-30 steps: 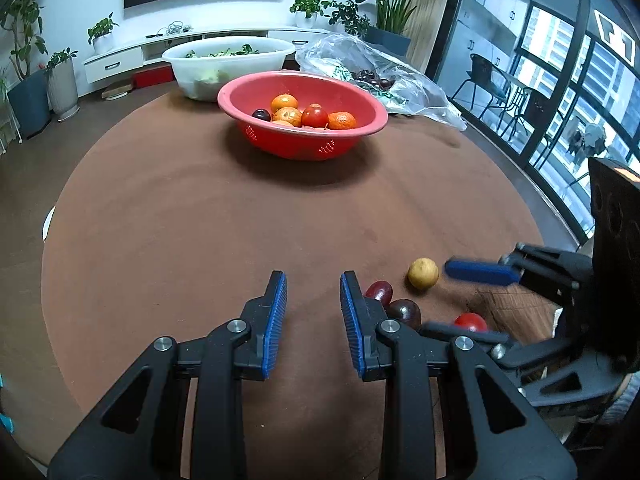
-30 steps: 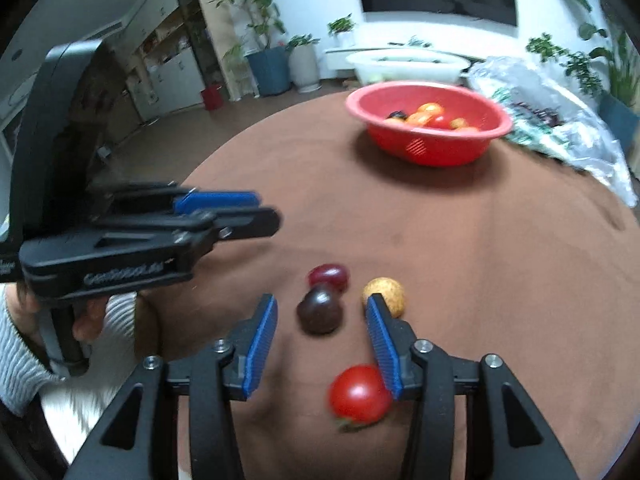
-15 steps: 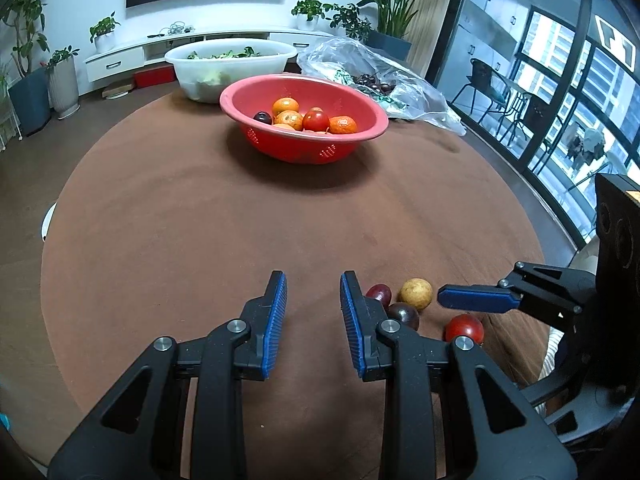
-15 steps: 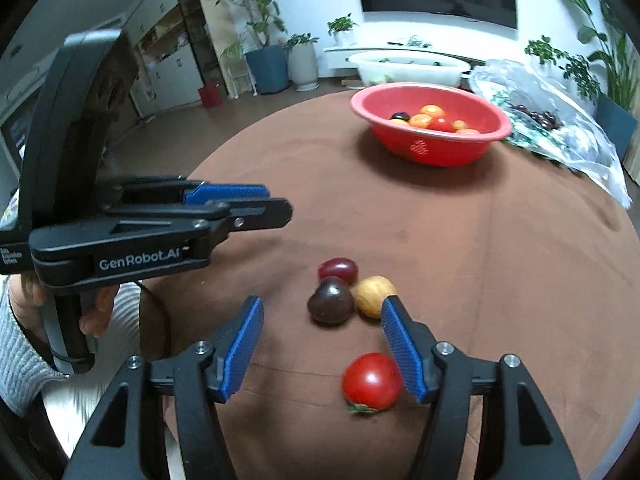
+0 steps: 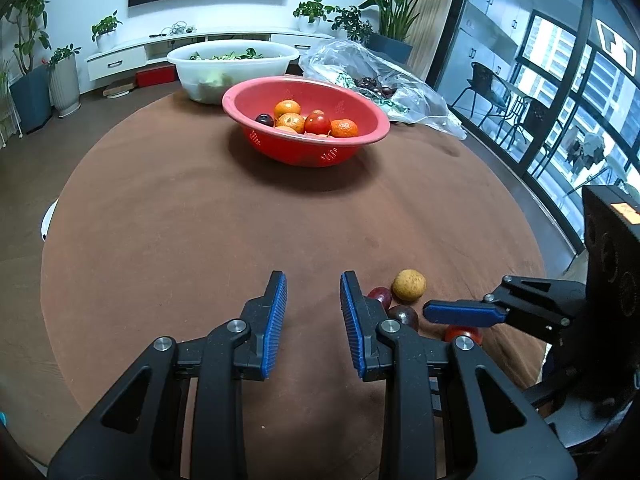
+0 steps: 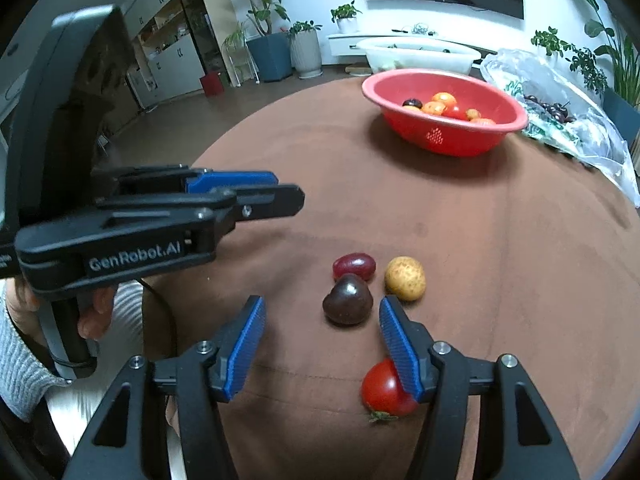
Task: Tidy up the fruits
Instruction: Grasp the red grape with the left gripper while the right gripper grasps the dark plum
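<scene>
Dark purple, a round plum point(image 6: 347, 299) lies on the brown round counter point(image 6: 480, 240) near its close edge, touching a red oval plum point(image 6: 354, 266) behind it, with a speckled yellow round fruit point(image 6: 405, 278) just beside and a red tomato point(image 6: 382, 388) nearer the edge. The right hand-held gripper point(image 6: 322, 348) hovers low over the plum with its blue pads spread wide; its right pad overlaps the tomato. The left hand-held gripper point(image 5: 313, 320) is held level just left of the fruits, pads apart and holding nothing. Bare brown cloth stretches between this cluster and the red perforated plastic basin point(image 5: 360, 136) of oranges and tomatoes at the far side.
</scene>
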`<state>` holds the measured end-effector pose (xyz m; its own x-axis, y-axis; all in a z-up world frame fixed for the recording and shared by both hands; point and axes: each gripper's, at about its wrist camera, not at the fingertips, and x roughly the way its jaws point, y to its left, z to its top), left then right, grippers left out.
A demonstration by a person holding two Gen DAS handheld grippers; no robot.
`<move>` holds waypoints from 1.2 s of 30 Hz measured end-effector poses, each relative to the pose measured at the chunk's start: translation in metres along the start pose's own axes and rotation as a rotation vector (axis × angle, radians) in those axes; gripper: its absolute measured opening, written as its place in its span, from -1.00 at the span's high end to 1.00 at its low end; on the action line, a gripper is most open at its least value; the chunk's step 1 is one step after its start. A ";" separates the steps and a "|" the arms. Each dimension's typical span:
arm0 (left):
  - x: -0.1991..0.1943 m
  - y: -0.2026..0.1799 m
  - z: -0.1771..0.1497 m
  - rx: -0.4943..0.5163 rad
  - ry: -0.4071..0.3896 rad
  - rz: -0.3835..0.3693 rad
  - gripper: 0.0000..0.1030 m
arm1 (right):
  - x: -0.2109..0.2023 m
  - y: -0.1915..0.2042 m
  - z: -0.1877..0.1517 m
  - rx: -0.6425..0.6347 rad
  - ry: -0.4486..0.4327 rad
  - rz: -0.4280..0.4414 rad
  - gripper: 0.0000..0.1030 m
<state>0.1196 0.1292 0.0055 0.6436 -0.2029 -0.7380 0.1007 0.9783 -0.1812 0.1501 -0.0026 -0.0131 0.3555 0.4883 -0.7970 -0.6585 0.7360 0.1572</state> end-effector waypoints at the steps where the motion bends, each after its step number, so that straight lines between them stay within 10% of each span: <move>1: 0.000 0.000 0.000 0.002 0.000 0.000 0.49 | 0.002 0.000 0.000 0.003 0.003 0.002 -0.16; 14: 0.002 -0.005 -0.003 0.027 0.012 -0.002 0.49 | 0.009 -0.011 0.004 0.015 0.023 -0.072 0.44; 36: 0.023 -0.051 -0.020 0.233 0.120 -0.093 0.48 | -0.043 -0.048 -0.017 0.162 -0.084 -0.009 0.45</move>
<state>0.1138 0.0734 -0.0154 0.5306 -0.2821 -0.7993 0.3355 0.9359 -0.1076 0.1549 -0.0670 0.0033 0.4197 0.5136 -0.7484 -0.5416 0.8034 0.2475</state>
